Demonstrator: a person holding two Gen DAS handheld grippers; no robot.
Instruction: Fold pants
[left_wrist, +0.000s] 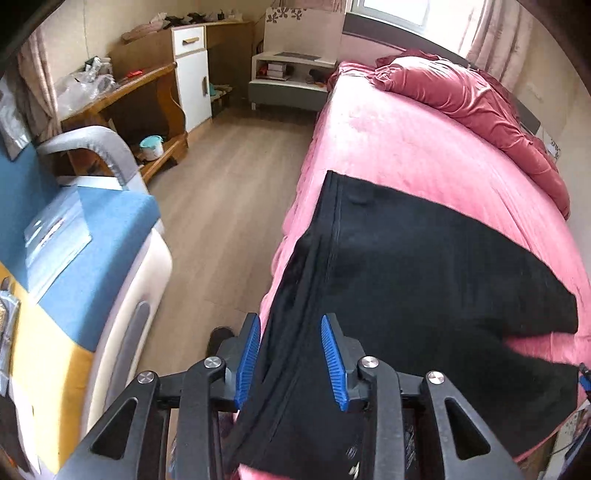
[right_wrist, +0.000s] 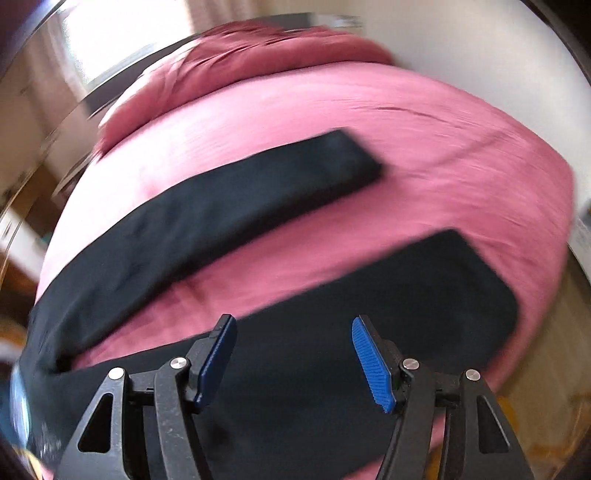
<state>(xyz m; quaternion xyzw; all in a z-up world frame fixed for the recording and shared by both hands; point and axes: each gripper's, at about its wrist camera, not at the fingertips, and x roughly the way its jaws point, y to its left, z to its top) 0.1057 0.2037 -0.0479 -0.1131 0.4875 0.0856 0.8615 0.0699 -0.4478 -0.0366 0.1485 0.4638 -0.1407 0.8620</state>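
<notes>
The pants (right_wrist: 258, 206) lie spread flat on the pink bed (left_wrist: 424, 147), waist at the near left edge of the mattress and the two legs running away to the right. In the right wrist view the legs are splayed apart with a wedge of pink sheet between them: the far leg (right_wrist: 229, 206) slants up toward the far right, and the near leg (right_wrist: 388, 295) lies directly under and ahead of the right tongs (right_wrist: 293, 360).

The right tongs stand wide with nothing between the pads, so they hold nothing, and they hang just above the near leg. That view is blurred, so the cloth's finer edges cannot be read.

The left tongs (left_wrist: 291, 363) are partly open over the waist end at the bed's left edge. Black cloth, with a seam, runs through the gap, but the pads show daylight on both sides and do not pinch it.

The fold likely turns on this: each leg's long axis runs left to right, the left tongs nearer the waistband, the right nearer the near leg.
</notes>
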